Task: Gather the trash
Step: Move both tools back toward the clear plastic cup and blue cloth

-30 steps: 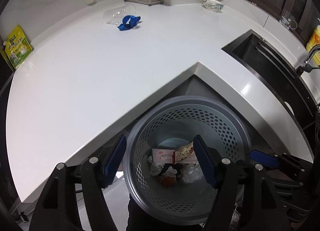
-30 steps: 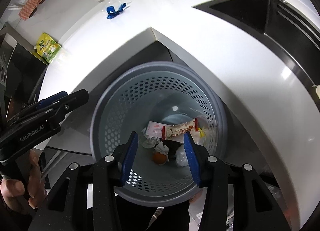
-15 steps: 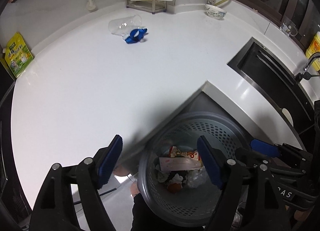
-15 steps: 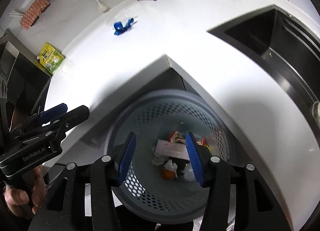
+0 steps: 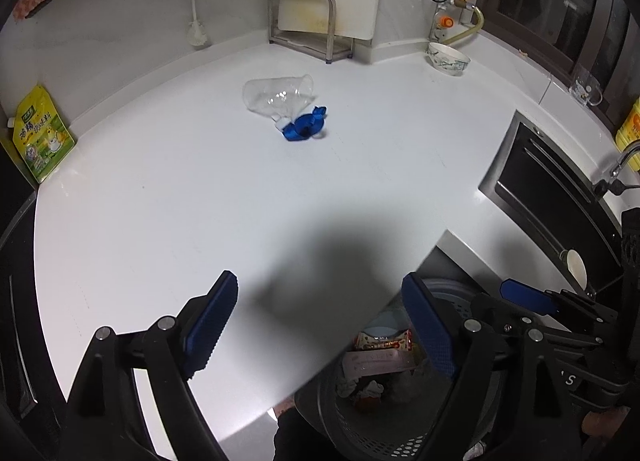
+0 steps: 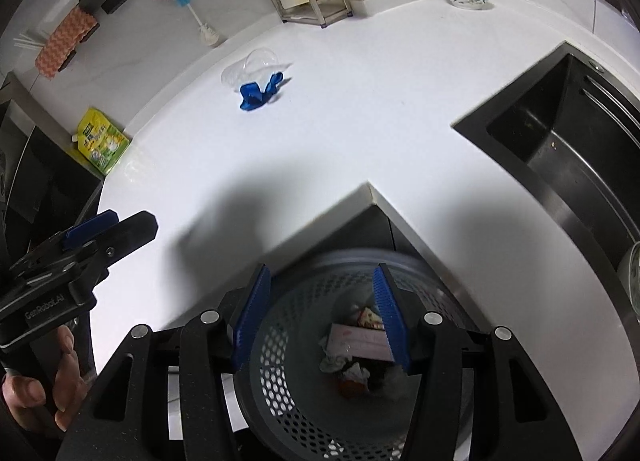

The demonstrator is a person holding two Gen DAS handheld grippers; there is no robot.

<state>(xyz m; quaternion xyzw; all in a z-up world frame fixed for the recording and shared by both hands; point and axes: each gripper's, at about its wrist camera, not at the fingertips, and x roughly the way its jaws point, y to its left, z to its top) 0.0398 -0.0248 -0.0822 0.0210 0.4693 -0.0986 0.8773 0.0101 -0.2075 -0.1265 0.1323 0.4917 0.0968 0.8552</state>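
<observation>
Counter: white corner worktop (image 5: 200,201), sink (image 6: 560,133) to my right.
Left gripper (image 5: 324,325): my jaws have just been opening, wide, nothing between them.
Right gripper (image 6: 320,317): half-open, empty, over the bin (image 6: 288,401).
Trash: wrappers (image 6: 360,341) inside the bin; clear cup (image 5: 276,95) and blue scrap (image 5: 304,127) on the worktop, well apart from me.

One clear cup (image 5: 279,95), one bowl (image 5: 448,58), one basket (image 6: 280,373), two grippers (image 5: 324,325) (image 6: 320,319).

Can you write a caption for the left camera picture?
Open left gripper above counter; cup and bin nearby.
</observation>
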